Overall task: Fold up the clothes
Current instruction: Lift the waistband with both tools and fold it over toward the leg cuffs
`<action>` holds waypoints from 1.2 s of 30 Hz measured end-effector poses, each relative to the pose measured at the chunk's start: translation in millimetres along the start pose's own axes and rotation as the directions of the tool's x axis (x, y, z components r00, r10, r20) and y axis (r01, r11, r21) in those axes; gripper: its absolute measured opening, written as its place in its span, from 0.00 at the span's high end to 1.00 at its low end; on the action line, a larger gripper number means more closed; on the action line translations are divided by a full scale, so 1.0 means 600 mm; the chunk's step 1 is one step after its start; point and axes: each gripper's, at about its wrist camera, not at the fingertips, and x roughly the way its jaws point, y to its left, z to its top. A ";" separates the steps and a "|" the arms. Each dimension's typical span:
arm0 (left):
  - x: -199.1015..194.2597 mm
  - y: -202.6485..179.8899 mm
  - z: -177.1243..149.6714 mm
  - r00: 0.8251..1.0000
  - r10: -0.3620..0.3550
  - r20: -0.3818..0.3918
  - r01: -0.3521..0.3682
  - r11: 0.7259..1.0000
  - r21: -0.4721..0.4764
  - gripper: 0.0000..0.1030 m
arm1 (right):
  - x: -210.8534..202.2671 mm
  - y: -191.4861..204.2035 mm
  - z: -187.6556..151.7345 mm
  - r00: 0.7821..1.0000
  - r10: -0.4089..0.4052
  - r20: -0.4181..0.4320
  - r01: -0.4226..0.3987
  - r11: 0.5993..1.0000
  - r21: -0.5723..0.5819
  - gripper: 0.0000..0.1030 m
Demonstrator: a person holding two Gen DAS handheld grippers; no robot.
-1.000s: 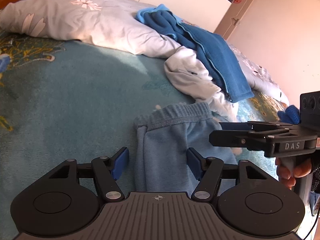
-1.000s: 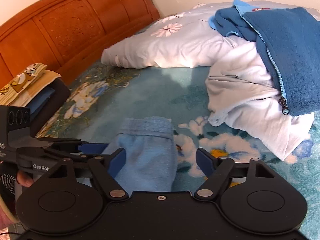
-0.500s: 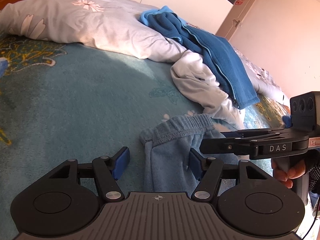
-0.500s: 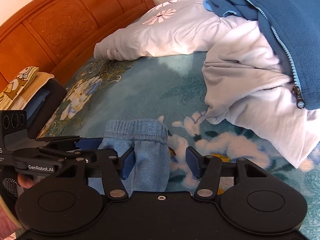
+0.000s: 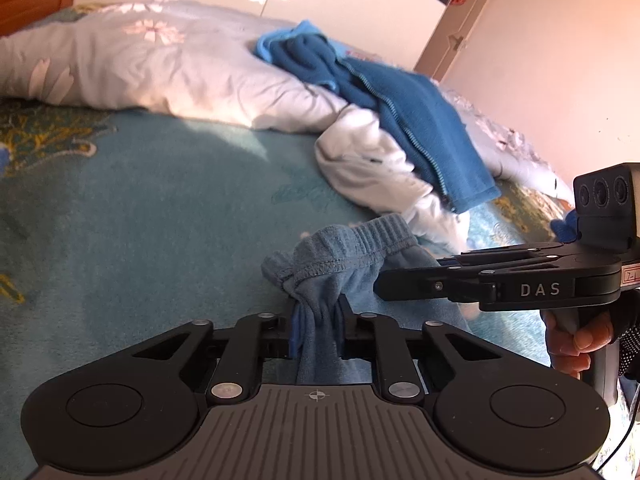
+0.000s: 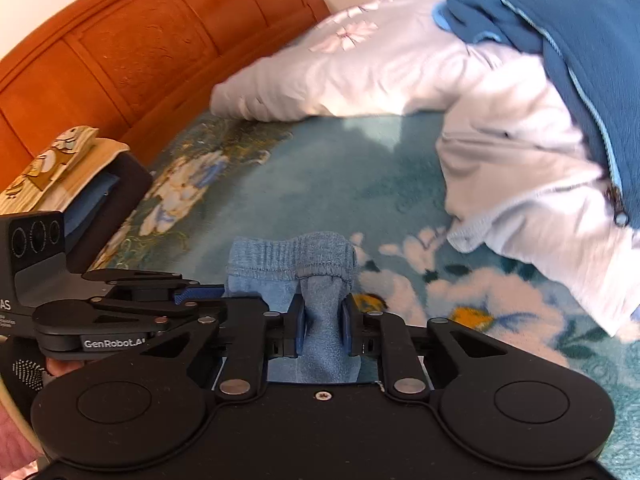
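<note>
Nearest the left wrist camera, the left gripper (image 5: 318,330) is clamped on bunched fabric of the light blue pants (image 5: 352,248), just below their ribbed waistband. The right gripper (image 6: 323,322) pinches the same garment beside it, its pads pressed against a gathered fold under the waistband, so the pants hang between the two tools with the waistband standing up past both sets of fingers. Beneath the pants spreads the teal floral blanket (image 5: 152,208). Beyond the pants, toward the wall, a white garment (image 5: 372,168) lies crumpled, with a dark blue zip fleece jacket (image 5: 416,120) draped over it. Behind those sits a pale floral duvet (image 5: 132,64), and the wooden headboard (image 6: 140,44) rises farthest back.
</note>
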 end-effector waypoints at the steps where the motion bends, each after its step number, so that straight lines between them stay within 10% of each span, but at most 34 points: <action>1: -0.004 -0.003 0.000 1.000 0.000 0.006 0.000 1.000 0.004 0.88 | -0.008 0.005 0.000 1.000 0.006 0.012 -0.006 1.000 -0.010 0.83; 19: -0.200 -0.116 -0.047 0.981 -0.090 0.174 0.060 0.983 0.171 0.90 | -0.204 0.125 -0.054 0.979 0.093 0.184 -0.054 0.977 -0.208 0.83; 36: -0.344 -0.216 -0.221 0.973 -0.178 0.150 0.129 0.948 0.291 0.90 | -0.364 0.238 -0.247 0.968 0.146 0.204 -0.098 0.969 -0.228 0.83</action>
